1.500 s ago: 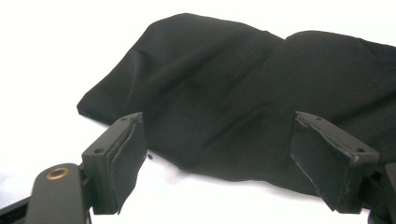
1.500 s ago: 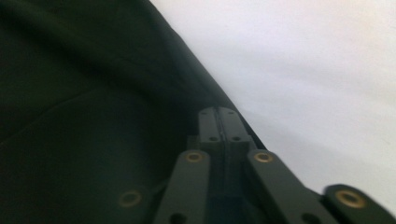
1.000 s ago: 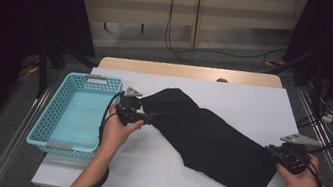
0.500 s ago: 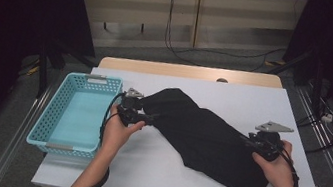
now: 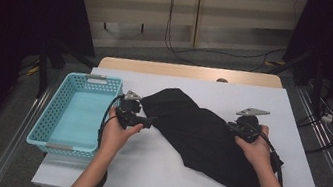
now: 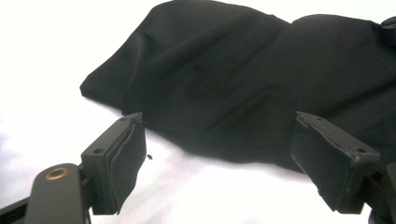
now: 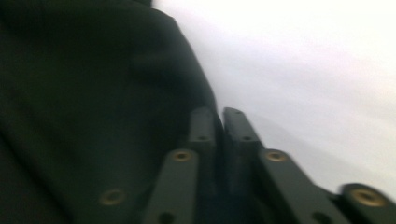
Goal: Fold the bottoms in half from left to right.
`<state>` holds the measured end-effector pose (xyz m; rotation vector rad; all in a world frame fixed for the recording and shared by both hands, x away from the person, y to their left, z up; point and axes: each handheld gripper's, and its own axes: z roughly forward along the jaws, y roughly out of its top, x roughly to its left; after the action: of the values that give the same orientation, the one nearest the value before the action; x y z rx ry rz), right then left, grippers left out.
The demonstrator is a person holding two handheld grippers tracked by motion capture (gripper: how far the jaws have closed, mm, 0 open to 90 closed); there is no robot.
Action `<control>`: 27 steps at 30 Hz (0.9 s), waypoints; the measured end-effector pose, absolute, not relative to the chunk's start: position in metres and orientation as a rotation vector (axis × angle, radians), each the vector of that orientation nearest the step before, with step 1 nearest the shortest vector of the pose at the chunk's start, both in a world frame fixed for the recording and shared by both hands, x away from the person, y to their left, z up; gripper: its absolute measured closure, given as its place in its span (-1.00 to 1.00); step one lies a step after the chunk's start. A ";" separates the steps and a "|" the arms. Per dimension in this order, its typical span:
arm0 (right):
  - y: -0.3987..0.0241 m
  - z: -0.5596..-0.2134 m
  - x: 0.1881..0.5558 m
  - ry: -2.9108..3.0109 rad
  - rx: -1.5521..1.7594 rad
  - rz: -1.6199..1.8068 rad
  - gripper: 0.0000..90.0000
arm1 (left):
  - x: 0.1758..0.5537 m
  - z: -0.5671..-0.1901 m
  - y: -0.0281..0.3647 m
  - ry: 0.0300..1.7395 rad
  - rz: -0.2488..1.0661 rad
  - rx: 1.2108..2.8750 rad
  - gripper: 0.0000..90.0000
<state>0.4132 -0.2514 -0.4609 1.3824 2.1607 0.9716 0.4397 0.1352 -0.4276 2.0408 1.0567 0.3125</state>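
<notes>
A black cloth [image 5: 198,134] lies spread slantwise across the white table [image 5: 157,173]. My left gripper [image 5: 147,120] rests at the cloth's left end, by the basket. In the left gripper view its jaws stand wide open [image 6: 219,154], with the cloth's [image 6: 243,79] near edge lying on the table just beyond the pads [image 6: 128,163]. My right gripper [image 5: 232,127] is at the cloth's right edge, about halfway along. In the right gripper view its jaws are pressed together [image 7: 218,114] right where the cloth's [image 7: 93,93] edge meets them, pinching that edge.
A light blue plastic basket [image 5: 44,119] with nothing in it stands at the table's left side, close to my left hand. Bare table lies in front of the cloth and to its right. Cables trail from both grippers.
My right hand has moved from the cloth's near right corner up and left along its right edge. The left hand has stayed in place.
</notes>
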 end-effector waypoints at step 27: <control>-0.224 -0.435 0.357 2.173 1.270 0.976 -0.25 | 0.435 -0.425 0.143 1.049 0.308 2.026 -0.62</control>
<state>0.3567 -0.2239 -0.4355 1.2704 2.1731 0.9764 0.4347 0.1433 -0.4251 2.0256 1.0488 0.3082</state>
